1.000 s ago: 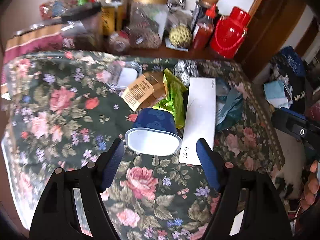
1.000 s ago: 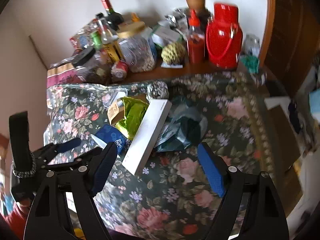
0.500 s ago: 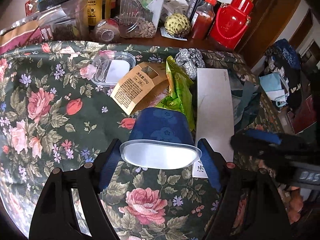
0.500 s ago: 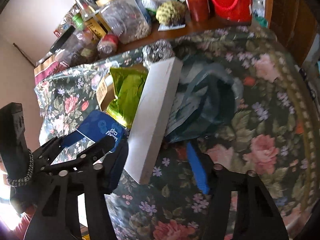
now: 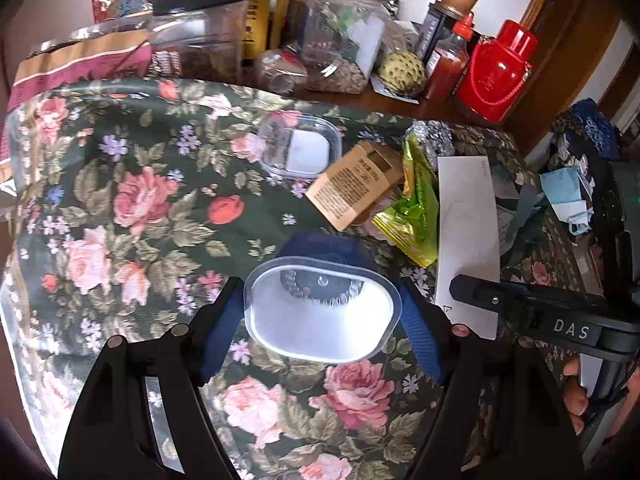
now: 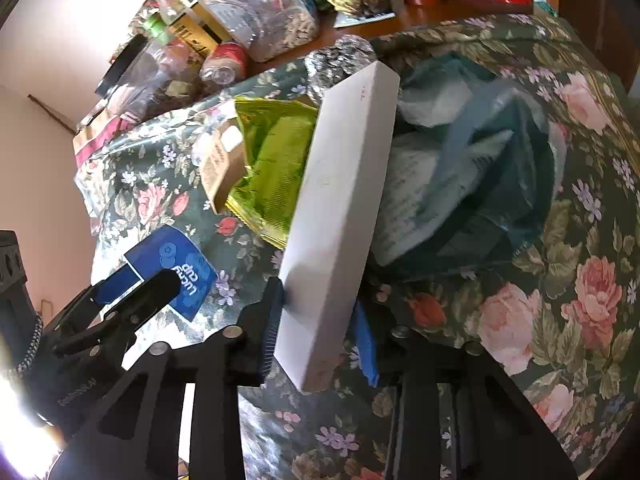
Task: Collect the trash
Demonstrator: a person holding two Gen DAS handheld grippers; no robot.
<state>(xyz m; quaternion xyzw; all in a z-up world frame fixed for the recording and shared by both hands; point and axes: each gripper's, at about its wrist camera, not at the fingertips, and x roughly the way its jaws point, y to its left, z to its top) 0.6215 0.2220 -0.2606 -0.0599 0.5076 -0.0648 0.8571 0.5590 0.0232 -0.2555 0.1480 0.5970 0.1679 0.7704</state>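
Trash lies scattered over the middle of a floral tablecloth (image 5: 132,208) that covers most of the table. Largest of it is a crumpled teal plastic bag (image 6: 496,184), bunched up on the cloth to the right of a long white box (image 6: 340,208). That box lies lengthwise, and the right gripper (image 6: 320,332) is clenched on its near end, one blue pad pressed to each long side. Tucked against the box's left edge is a shiny green wrapper (image 6: 272,168), partly overlapping a brown cardboard packet (image 5: 356,184). Just behind the packet sits a clear plastic tray (image 5: 302,148), and beyond the wrapper a ball of crumpled foil (image 5: 430,138) rests at the far end of the box.

Nearest the left hand is a blue cup (image 5: 320,304) on its side, its clear-rimmed mouth facing the camera. The left gripper (image 5: 320,320) grasps it, pads against both sides of the squashed rim.

Along the back edge, bare wood holds a crowded row: a red jug (image 5: 496,72), a big clear jar (image 5: 340,40) of seeds, a sauce bottle (image 5: 448,60) with a red cap, and a scaly green fruit (image 5: 402,70). None of these touches the trash, though they close in the far side. A dark chair piled with cloth stands off the table's right edge.
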